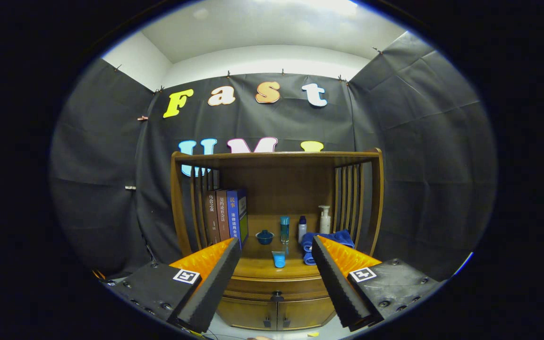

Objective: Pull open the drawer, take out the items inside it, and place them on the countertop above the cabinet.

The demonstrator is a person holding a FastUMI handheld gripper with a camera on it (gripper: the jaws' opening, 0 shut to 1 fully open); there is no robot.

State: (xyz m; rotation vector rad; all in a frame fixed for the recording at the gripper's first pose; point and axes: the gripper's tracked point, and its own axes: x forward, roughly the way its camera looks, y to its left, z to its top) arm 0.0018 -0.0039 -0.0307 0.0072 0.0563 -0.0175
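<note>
We hold gripper (pixel 276 250) with fingers spread wide, nothing between them. Finger bodies hide cabinet (pixel 276 311) corners and part of blue towel (pixel 333 238). Drawer (pixel 276 285) sits closed between and beyond fingertips, small knob (pixel 277 297) below it; contents hidden. Countertop (pixel 272 267) above carries blue tube (pixel 279 259), bowl (pixel 265 236), bottles (pixel 302 228). Books (pixel 227 215) farther back left; titles unreadable to us.

Wooden cabinet (pixel 276 226) upright at 12 o'clock beyond the fingers, drawer (pixel 276 286) closed below the countertop (pixel 258 267), dark knob (pixel 277 297) at front centre, contents hidden, two closed doors beneath.
</note>
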